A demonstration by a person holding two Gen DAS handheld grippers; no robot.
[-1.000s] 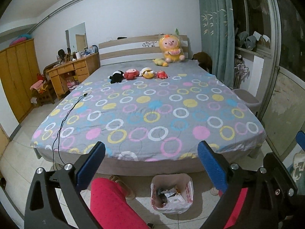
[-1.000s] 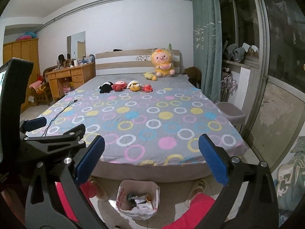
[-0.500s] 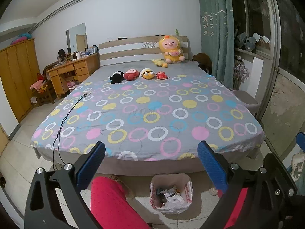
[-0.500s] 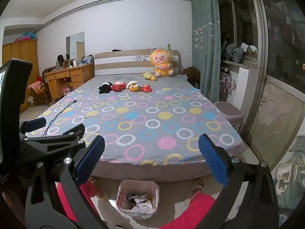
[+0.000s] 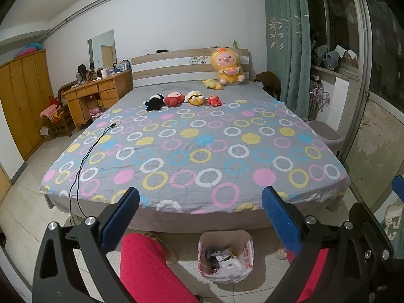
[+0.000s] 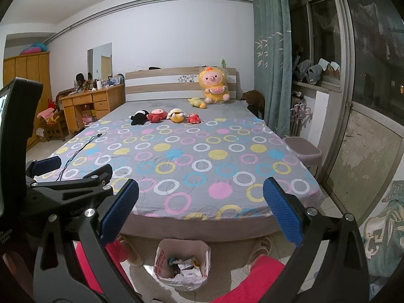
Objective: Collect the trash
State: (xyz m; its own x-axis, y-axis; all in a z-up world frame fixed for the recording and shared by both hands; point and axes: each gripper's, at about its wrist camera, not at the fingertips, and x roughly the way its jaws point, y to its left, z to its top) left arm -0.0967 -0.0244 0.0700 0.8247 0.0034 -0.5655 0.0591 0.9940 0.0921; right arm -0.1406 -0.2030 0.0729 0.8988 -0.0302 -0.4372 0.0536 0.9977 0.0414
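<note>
1. Left wrist view: trash bag [image 5: 225, 257] on floor at foot of bed [image 5: 197, 151], between the person's legs. Mouth open, facing up, already holding paper and packaging scraps.
2. Bag sits below and ahead of left gripper [image 5: 200, 217], slightly right of its centreline. In right wrist view bag [image 6: 182, 265] is below right gripper [image 6: 200, 210], slightly left of centre. So bag lies between the two; neither clearly nearer, cannot tell.
3. Bag stands upright, long axis vertical. Approach from above, judged.
4. Left gripper: jaws spread wide, nothing held. Right gripper: same, wide apart, empty.
5. No loose trash visible on bed or floor in either view. Judged next step: either find more litter or grab bag rim to carry it off.
6. Obstacles near bag: red-trousered leg [image 5: 149, 270] just left of it, slippered foot [image 6: 260, 248] to its right, bed edge just behind. Tight slot, legs could block a side-on reach.
7. On bed: black cable [image 5: 85, 156] trailing over left edge to floor, row of small plush toys [image 5: 184, 99] mid-bed, large yellow plush [image 5: 227, 67] against headboard. None looks like trash.
8. Farther out: stool [image 5: 325, 132] at bed's right side, curtain [image 5: 287, 38] and window beyond, desk [image 5: 96, 96] and wardrobe [image 5: 22, 101] on left.
9. Risk, judged: thin bag may collapse or tip if one rim side is pinched alone.
</note>
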